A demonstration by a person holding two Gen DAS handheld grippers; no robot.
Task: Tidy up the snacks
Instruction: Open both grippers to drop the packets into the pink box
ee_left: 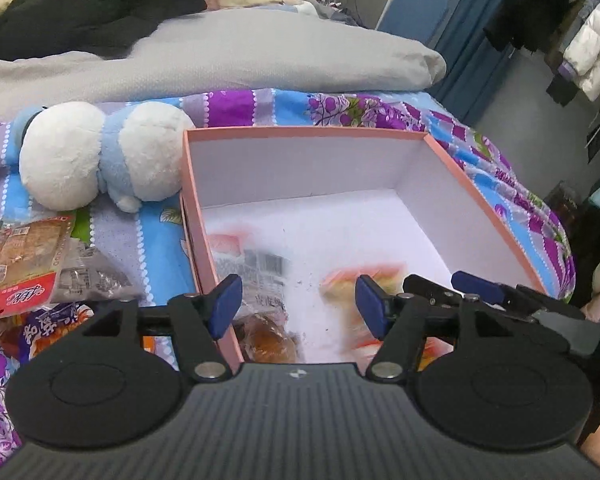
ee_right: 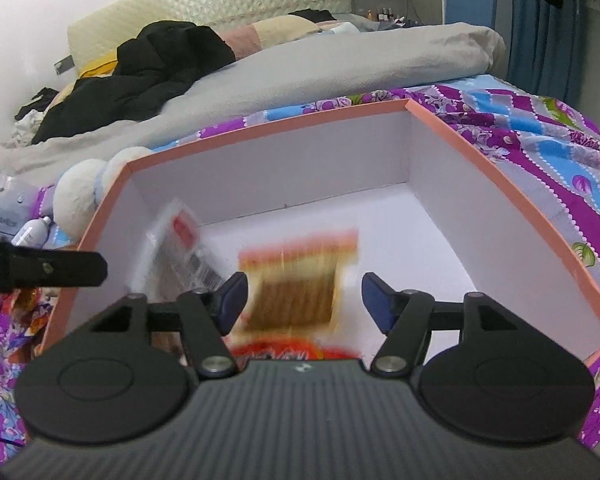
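Observation:
A pink box point(ee_left: 300, 133) with a white inside stands on the patterned bedsheet. In the left wrist view my left gripper point(ee_left: 296, 292) is open over the box's near left wall, with nothing pressed between its blue pads. Under it lies a clear snack packet point(ee_left: 266, 264) with a barcode. An orange-edged packet point(ee_left: 364, 276) lies blurred beside it. The right gripper point(ee_left: 476, 284) reaches in from the right. In the right wrist view my right gripper point(ee_right: 304, 292) is open above the box point(ee_right: 260, 124). A blurred orange-bordered packet point(ee_right: 296, 276) sits between its fingers, clear of both pads.
More snack packets point(ee_left: 24, 256) lie on the sheet left of the box. A white and blue plush toy point(ee_left: 100, 156) rests against the box's far left corner. A grey duvet point(ee_left: 220, 60) lies behind it. A small bottle point(ee_right: 32, 232) sits at the far left.

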